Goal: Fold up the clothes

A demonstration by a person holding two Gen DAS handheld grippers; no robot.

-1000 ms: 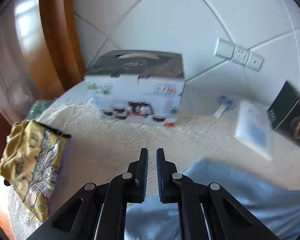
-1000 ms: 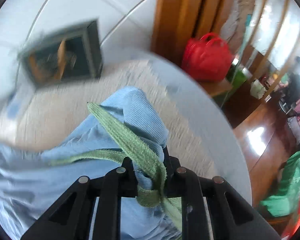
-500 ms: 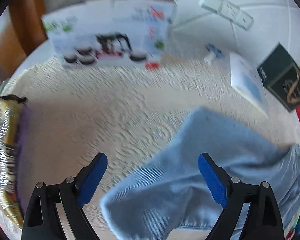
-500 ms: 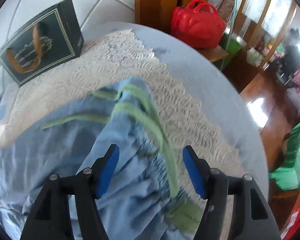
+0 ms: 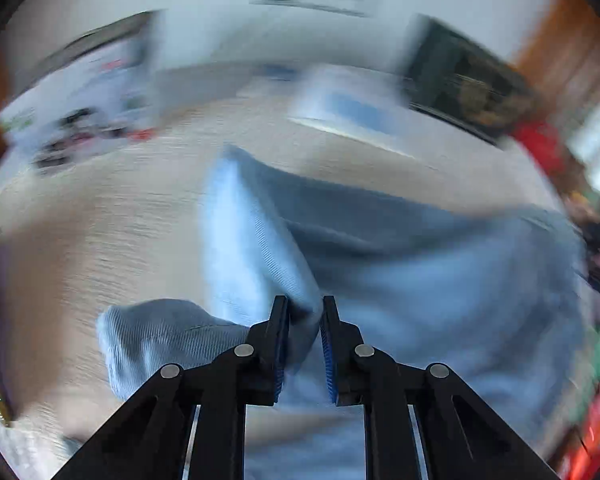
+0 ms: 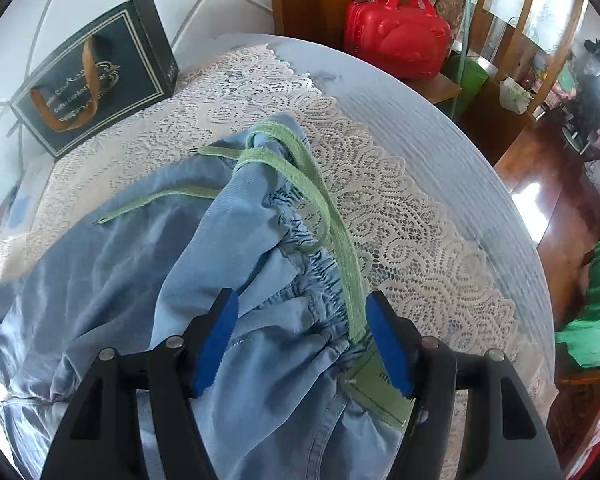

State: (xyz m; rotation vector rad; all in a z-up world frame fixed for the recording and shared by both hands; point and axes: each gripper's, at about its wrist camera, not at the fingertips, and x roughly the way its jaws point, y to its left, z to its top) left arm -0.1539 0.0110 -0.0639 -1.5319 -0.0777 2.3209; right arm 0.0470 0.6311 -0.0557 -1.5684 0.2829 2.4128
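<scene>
Light blue shorts (image 6: 148,264) with a green drawstring (image 6: 332,224) lie on a cream lace cloth (image 6: 400,208) over a round table. My right gripper (image 6: 302,312) is open, its blue-padded jaws straddling the elastic waistband without pinching it. In the blurred left wrist view, my left gripper (image 5: 303,312) is shut on a fold of the shorts' leg hem (image 5: 252,240), with fabric bunched between the jaws. The rest of the shorts (image 5: 440,280) spreads to the right.
A dark gift bag (image 6: 96,76) with a brown ribbon stands at the back by the tiled wall. A white printed box (image 5: 84,116) and a flat white pack (image 5: 352,112) sit at the far edge. A red case (image 6: 396,32) stands beyond the table.
My left gripper went from open above the hem to shut on it and is moving fast. My right gripper released the waistband earlier and stays open over it.
</scene>
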